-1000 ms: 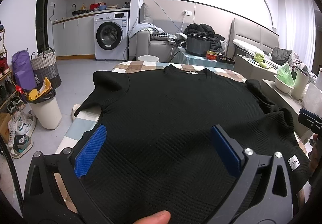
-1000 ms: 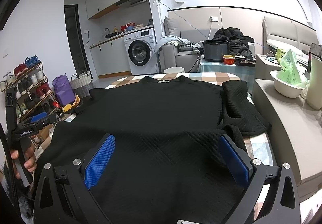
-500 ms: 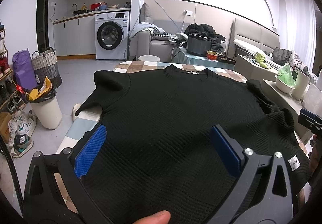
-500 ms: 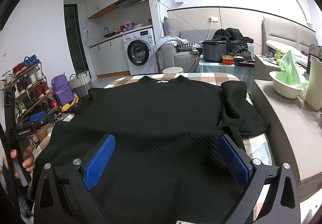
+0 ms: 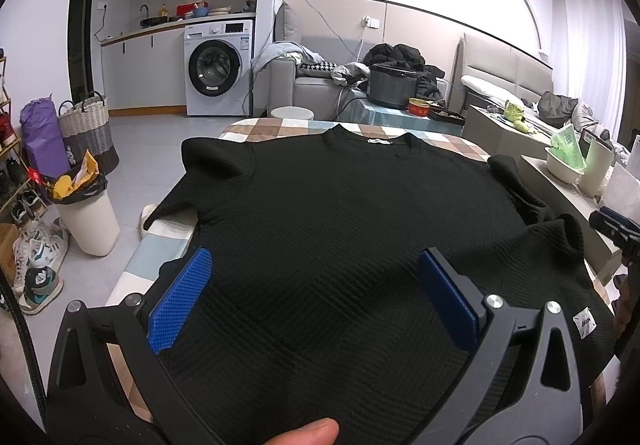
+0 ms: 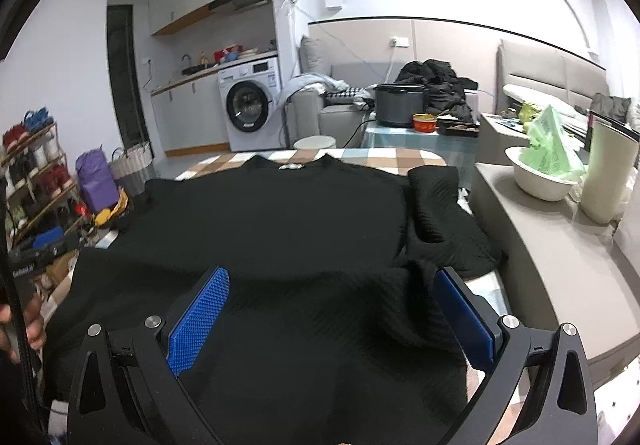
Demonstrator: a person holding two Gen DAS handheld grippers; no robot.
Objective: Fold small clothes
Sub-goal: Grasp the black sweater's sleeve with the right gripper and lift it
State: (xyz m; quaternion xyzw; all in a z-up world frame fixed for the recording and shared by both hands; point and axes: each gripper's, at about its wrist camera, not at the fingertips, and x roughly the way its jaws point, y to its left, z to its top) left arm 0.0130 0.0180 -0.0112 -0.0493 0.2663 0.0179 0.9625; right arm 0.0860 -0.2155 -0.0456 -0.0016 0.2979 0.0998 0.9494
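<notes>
On the checkered table (image 5: 280, 127), a black sweater (image 5: 340, 213) is lying spread flat, neck away, its right sleeve (image 6: 436, 205) folded inward. Left gripper (image 5: 316, 285) and right gripper (image 6: 332, 305) are both hovering over the near hem, jaws gaping wide, gripping nothing.

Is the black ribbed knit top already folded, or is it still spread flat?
Mostly spread: the black ribbed knit top lies flat on the checked cloth, collar far. Only its right sleeve is turned inward.
</notes>
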